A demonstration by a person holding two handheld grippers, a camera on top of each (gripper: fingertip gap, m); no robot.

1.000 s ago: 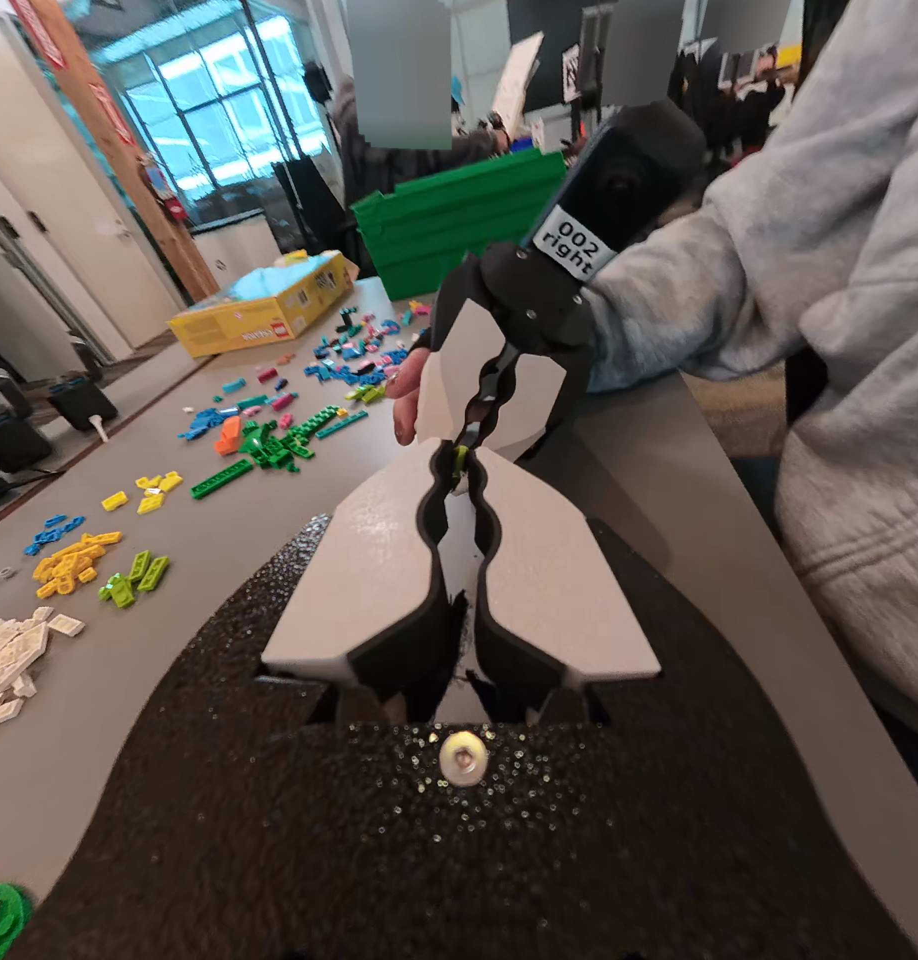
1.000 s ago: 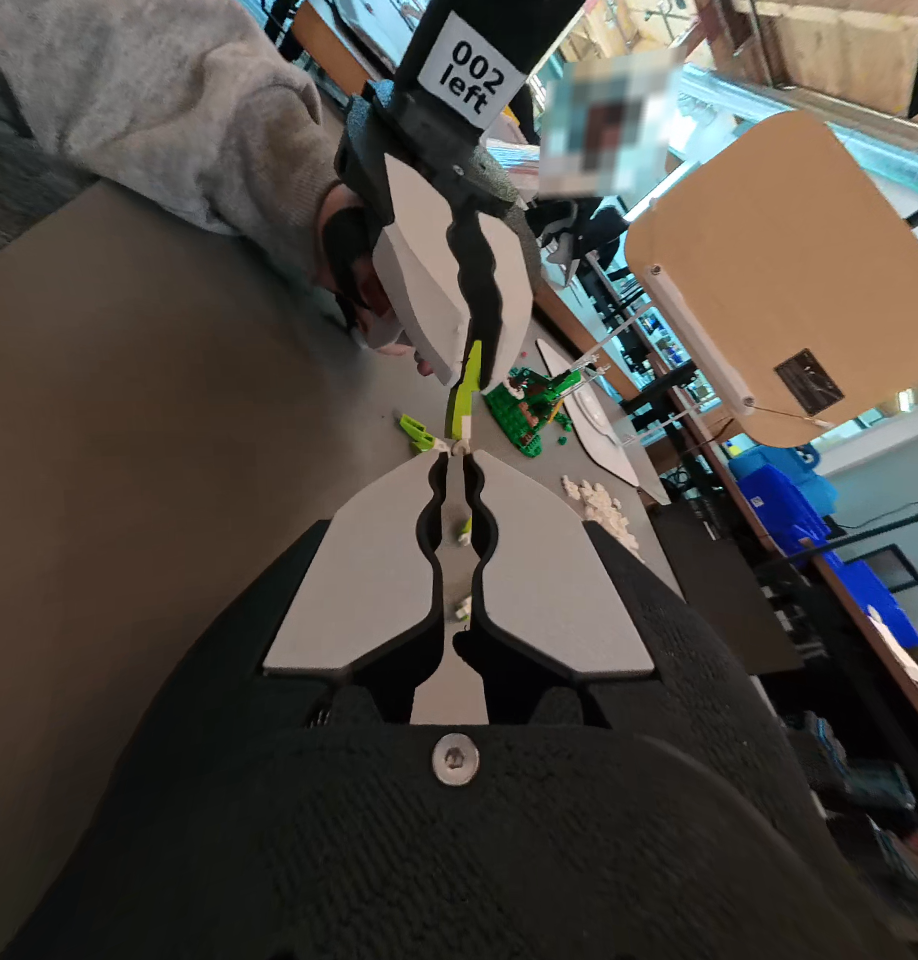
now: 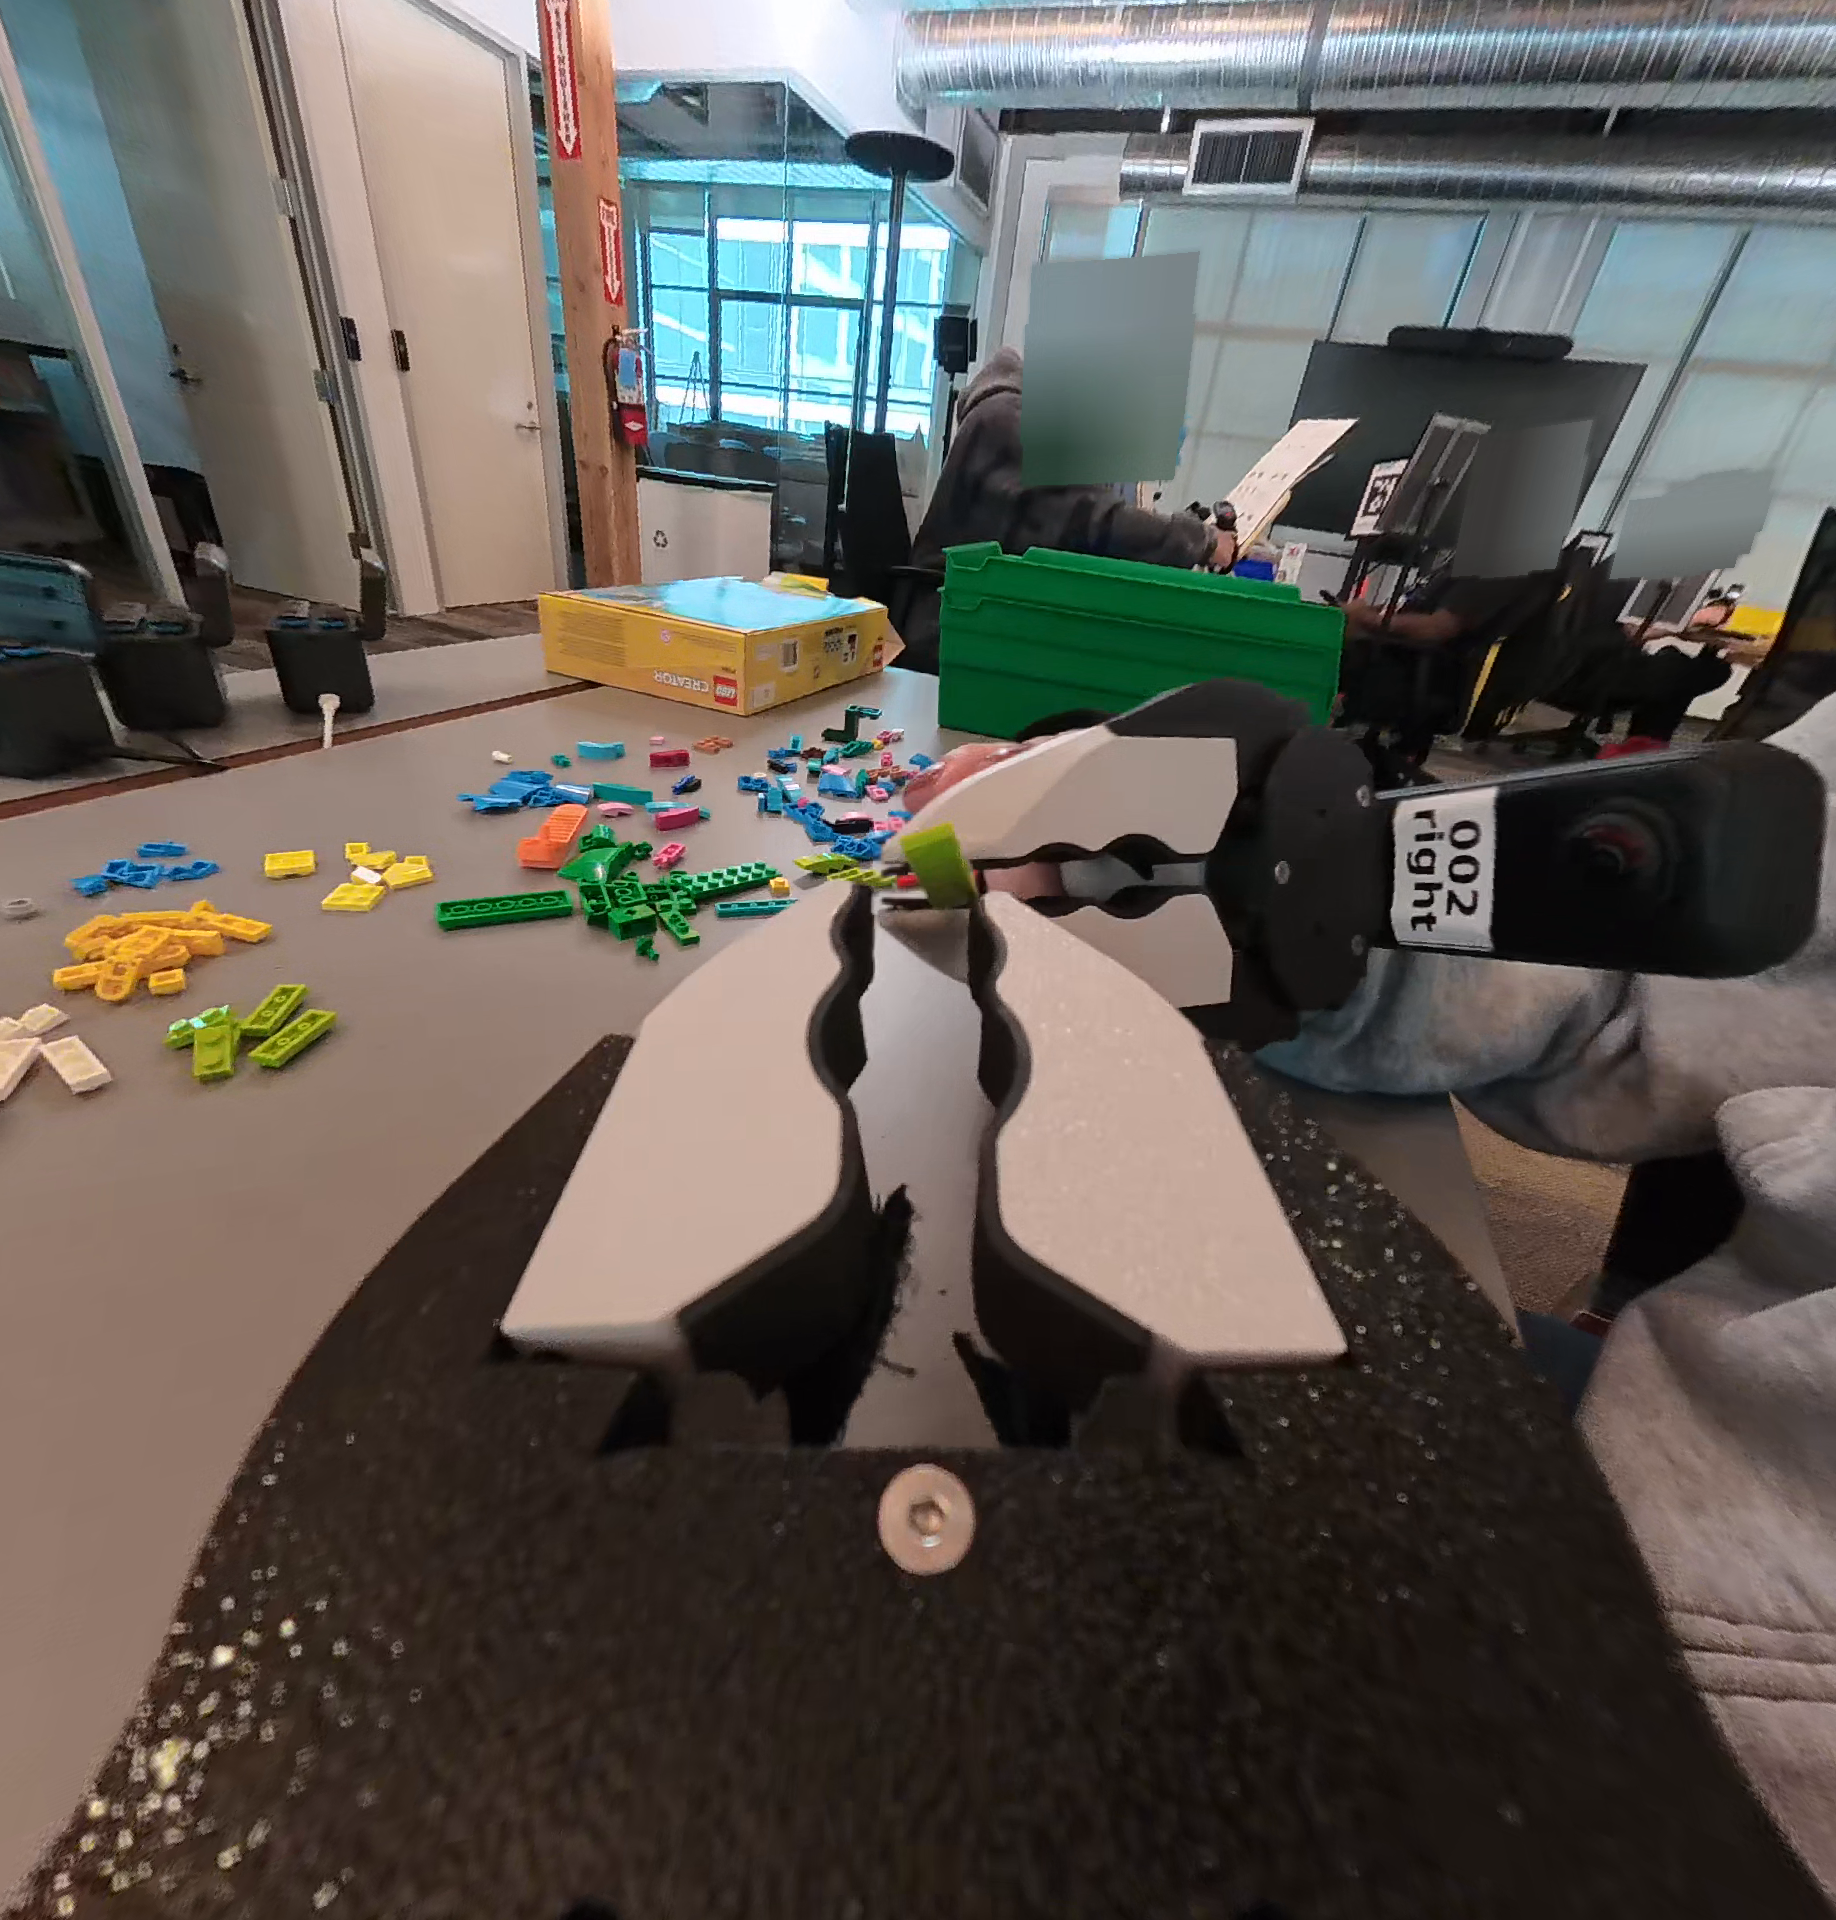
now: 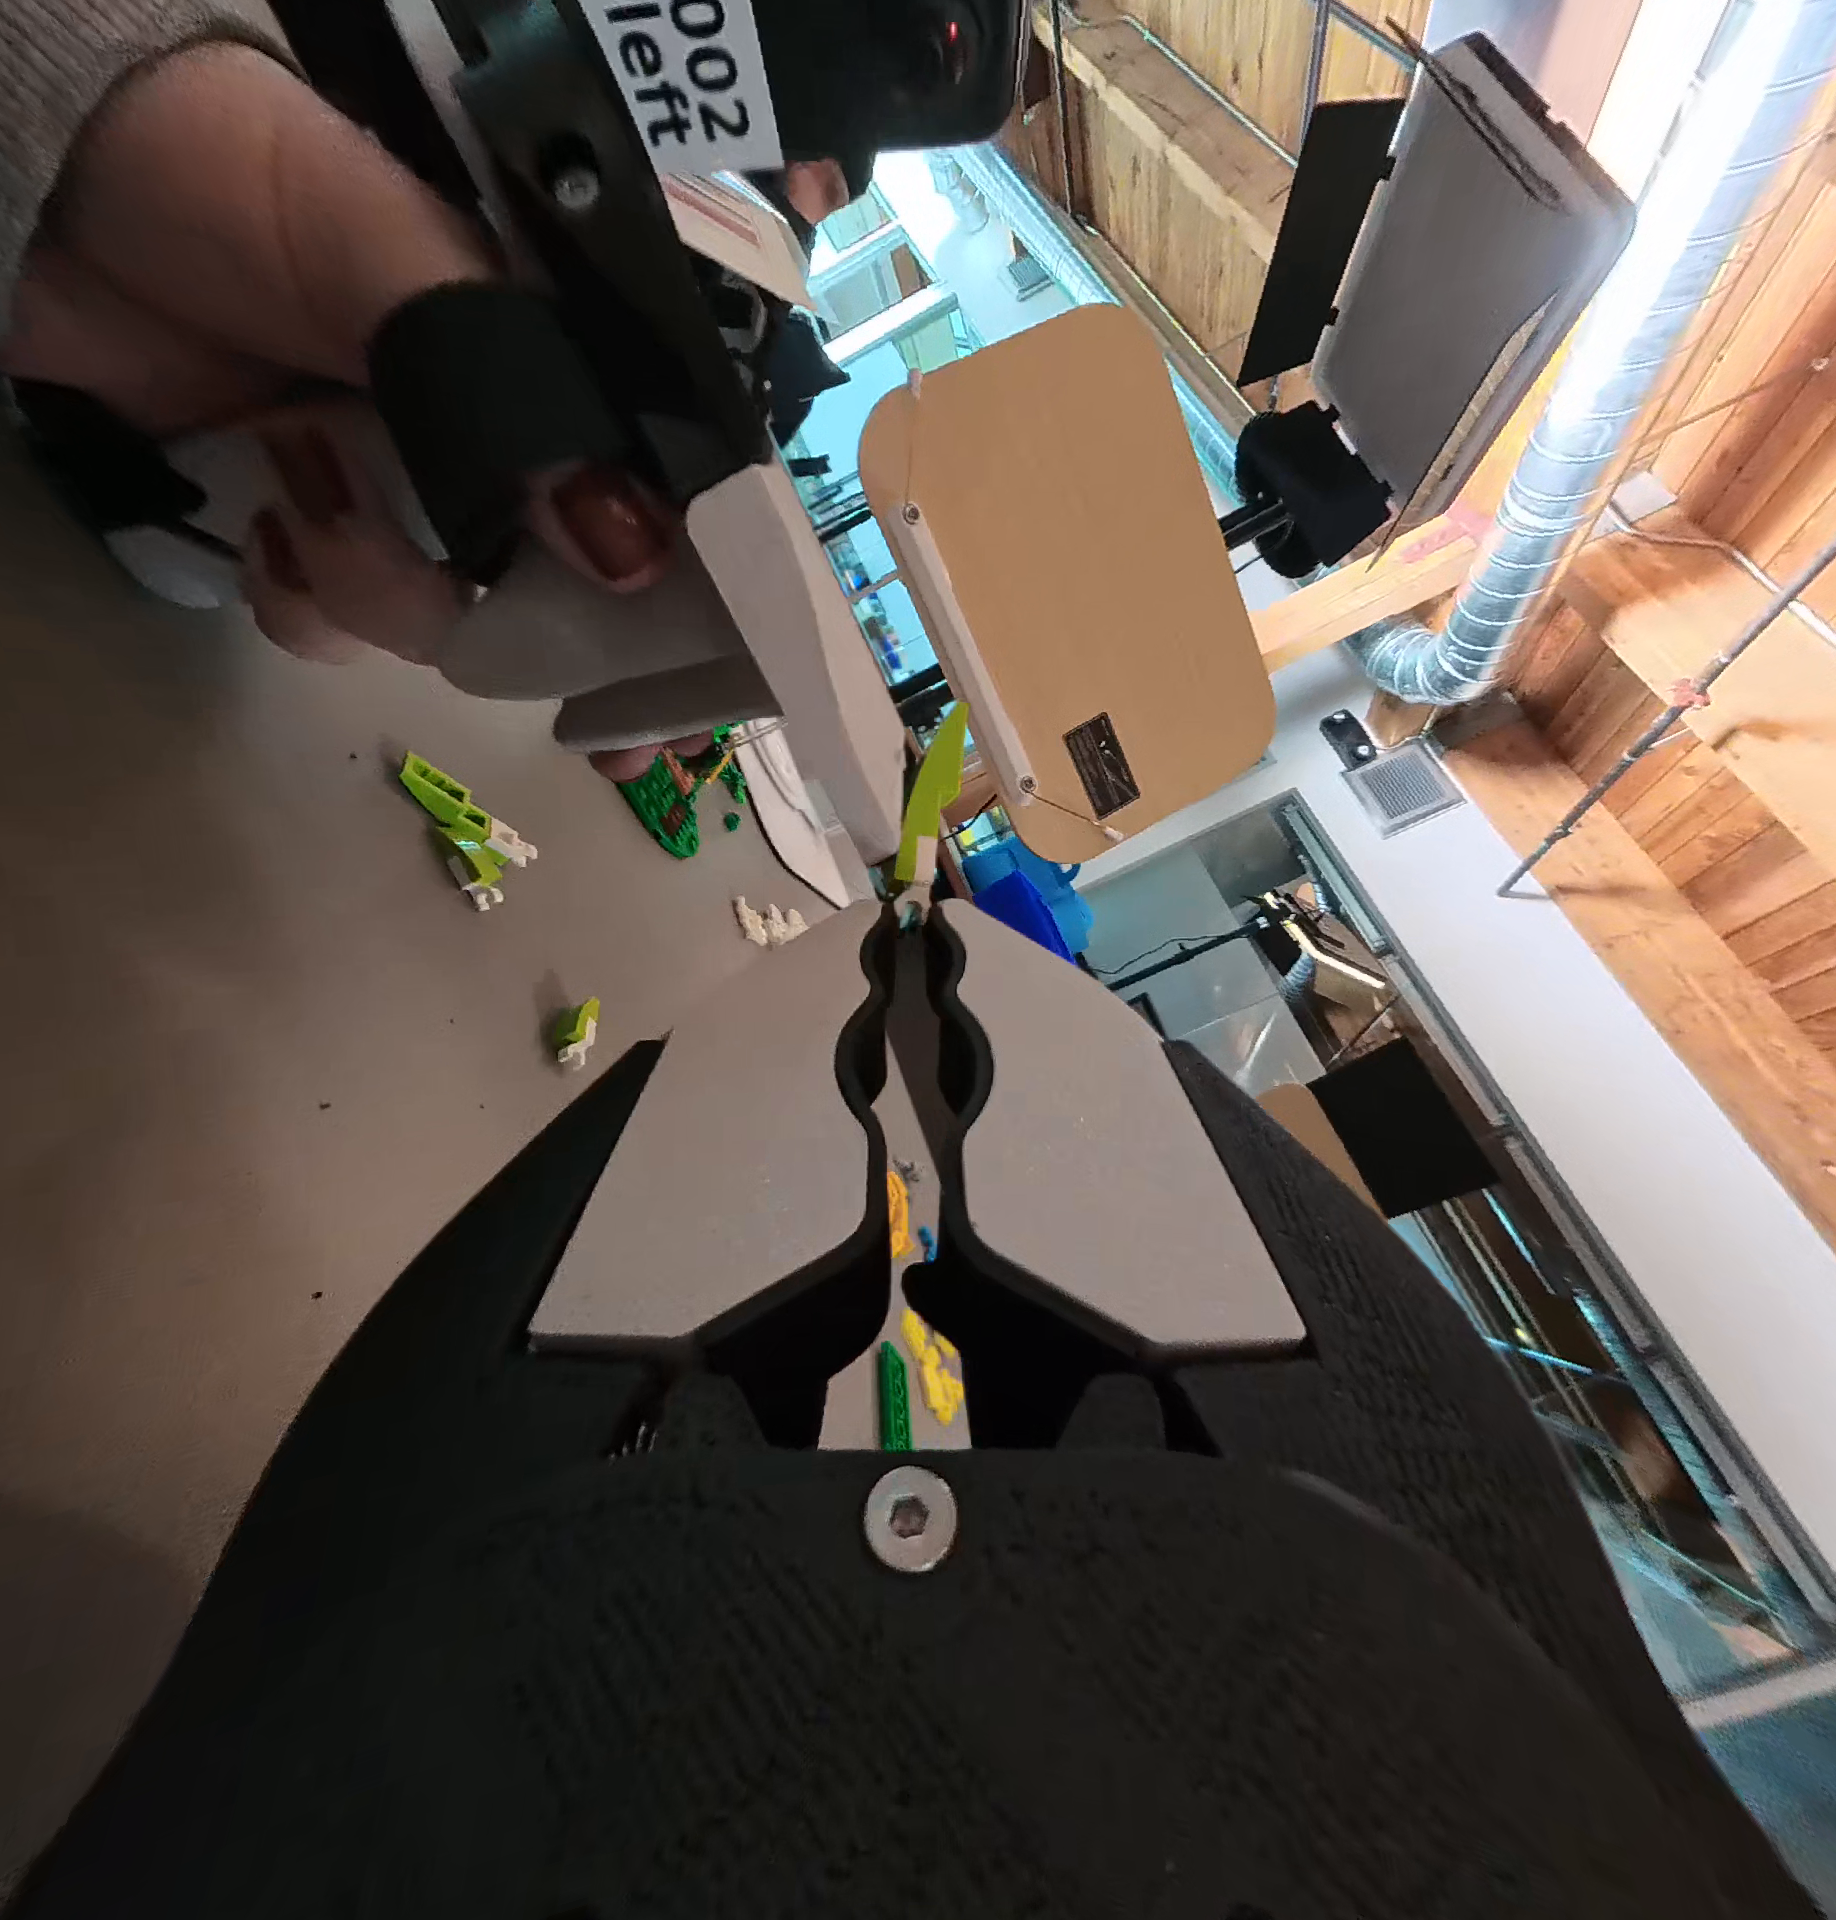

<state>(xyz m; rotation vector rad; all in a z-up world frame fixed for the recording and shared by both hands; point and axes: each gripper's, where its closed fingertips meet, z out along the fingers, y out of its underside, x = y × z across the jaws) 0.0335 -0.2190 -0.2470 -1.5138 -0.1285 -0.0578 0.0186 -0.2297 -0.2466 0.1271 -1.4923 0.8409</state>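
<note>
Claws meet above worktop (image 3: 218, 1299) | right claw (image 4: 909, 904) pinches lime wedge piece (image 4: 929, 795) by its base, tip outward, apparently offered for handover | left claw (image 3: 919, 909) spread, fingers flanking the piece without pressing | loose bricks (image 3: 623, 894), yellow box (image 3: 706, 644), green bin (image 3: 1132, 644) beyond, none obstructing.

Both handheld grippers show pale grey faceted fingers (image 3: 706, 1122) with wavy black pads, speckled black textured bodies, a silver hex screw (image 3: 925, 1519), white-labelled black handles (image 3: 1610, 862), and a grey sweatshirt sleeve (image 3: 1662, 1039).
</note>
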